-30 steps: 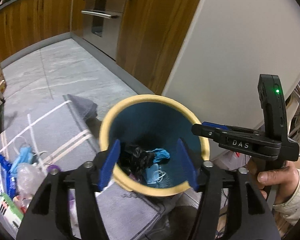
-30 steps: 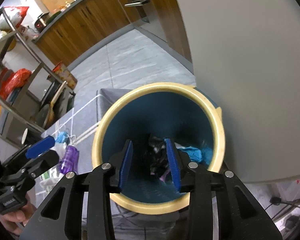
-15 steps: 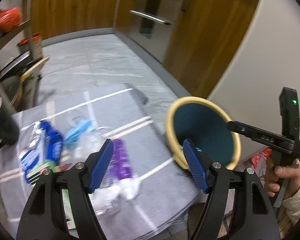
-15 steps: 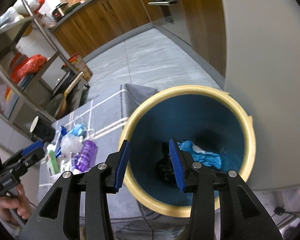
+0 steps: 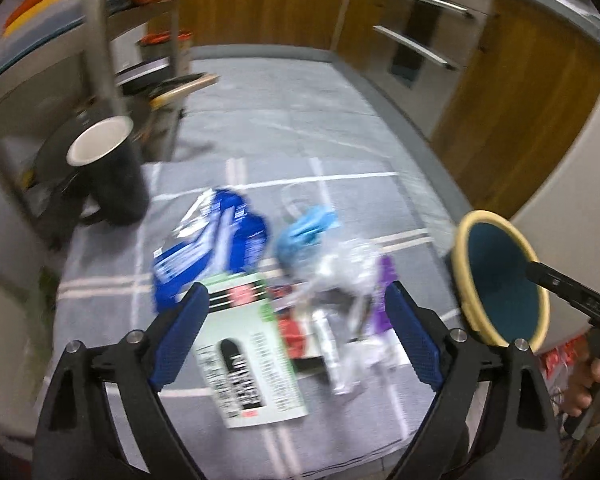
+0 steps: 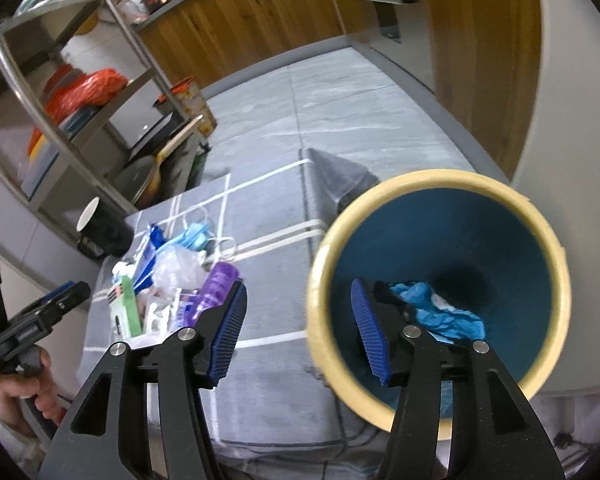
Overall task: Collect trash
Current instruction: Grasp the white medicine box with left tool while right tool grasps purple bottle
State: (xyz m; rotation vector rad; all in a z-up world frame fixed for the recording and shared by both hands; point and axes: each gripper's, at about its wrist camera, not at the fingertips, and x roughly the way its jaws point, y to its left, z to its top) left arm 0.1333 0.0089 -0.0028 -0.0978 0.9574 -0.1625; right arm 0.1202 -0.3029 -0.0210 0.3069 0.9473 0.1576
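1. Grey striped cloth point(image 5: 112, 280) covers the worktop; its near edge drops away just under my left claw point(image 5: 296, 336), and bare cloth lies open on both sides of the trash pile.
2. Left claw is opening, jaws spread wide with nothing between the pads; a green-and-white carton point(image 5: 252, 352) lies directly below it, a blue wrapper point(image 5: 216, 248) and a light-blue mask point(image 5: 304, 232) just beyond, and a purple bottle point(image 5: 384, 300) by its right finger.
3. Right claw point(image 6: 300, 336) is opening too, empty, straddling the yellow rim of the teal bin point(image 6: 512, 216); one finger sits over the bin mouth, the other over the cloth.
4. Inside the bin I see crumpled blue material point(image 6: 440, 312) and a dark clump partly hidden behind my finger.
5. Motion blur smears the left view; carton print and the clear plastic items are unreadable.
6. Black cup point(image 5: 108, 168) stands beyond and left of the pile.
7. A second ago my left claw was over the bin; now it is over the pile.
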